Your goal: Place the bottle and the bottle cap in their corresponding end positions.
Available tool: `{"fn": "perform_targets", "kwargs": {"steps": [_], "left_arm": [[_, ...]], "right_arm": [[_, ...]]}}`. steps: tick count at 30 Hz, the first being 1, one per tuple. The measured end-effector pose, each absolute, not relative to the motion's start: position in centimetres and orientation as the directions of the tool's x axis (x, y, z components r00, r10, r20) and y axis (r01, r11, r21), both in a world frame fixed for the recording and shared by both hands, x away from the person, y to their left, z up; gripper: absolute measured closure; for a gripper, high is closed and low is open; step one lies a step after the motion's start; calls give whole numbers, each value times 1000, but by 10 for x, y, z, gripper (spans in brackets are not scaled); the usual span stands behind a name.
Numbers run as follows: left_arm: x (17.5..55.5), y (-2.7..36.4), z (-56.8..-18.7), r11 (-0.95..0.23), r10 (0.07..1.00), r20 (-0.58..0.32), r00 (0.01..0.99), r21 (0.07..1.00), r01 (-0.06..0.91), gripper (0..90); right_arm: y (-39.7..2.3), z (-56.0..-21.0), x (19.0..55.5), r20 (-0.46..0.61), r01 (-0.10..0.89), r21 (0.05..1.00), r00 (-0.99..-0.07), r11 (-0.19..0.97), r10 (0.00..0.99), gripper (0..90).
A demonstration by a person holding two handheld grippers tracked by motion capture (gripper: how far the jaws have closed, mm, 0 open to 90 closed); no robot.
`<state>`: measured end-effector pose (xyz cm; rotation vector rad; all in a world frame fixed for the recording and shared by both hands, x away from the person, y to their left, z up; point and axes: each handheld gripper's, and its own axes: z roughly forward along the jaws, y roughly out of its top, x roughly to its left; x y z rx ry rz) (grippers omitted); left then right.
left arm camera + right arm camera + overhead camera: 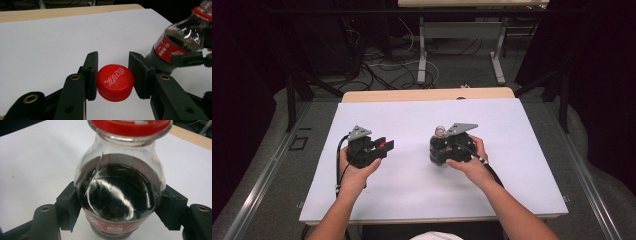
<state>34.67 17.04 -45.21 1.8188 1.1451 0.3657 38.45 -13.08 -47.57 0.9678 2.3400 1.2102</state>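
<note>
**Cap in one gripper, bottle in the other**

The left gripper [115,75] pinches a red bottle cap [115,82] between its two black pads, one pad pressing on each side of the cap's ribbed edge, the white lettering on top facing the camera. In the high view this gripper [384,146] sits over the left half of the white table [412,195], held by the left hand [357,170], with the cap a small red spot at the jaw tips.

The right gripper [117,207] is clamped on a clear plastic bottle [117,192] of dark drink, its pads squeezing the body just above the red label. The bottle's neck is uncapped, with a red ring around it. Seen from above, the bottle [439,137] stands near the table's middle, tilted slightly, in the right gripper [437,150] and right hand [469,160]. The two grippers are well apart
</note>
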Motion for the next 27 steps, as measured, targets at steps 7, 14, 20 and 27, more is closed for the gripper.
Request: {"fn": "perform_targets", "kwargs": {"steps": [7,14,20,27], "left_arm": [[347,172,-453,-121,828,-222,515,826,550,617],[347,173,-453,-123,825,-225,518,824,553,617],[347,175,-453,-113,826,-229,514,828,550,617],[348,177,-454,-110,828,-232,510,825,554,617]], "right_arm": [[-130,-471,411,6,433,815,-671,386,741,299],[-123,-470,435,-4,441,820,-632,364,775,299],[-115,-471,453,11,451,826,-613,338,790,298],[-106,-484,466,-4,459,816,-604,352,797,298]]}}
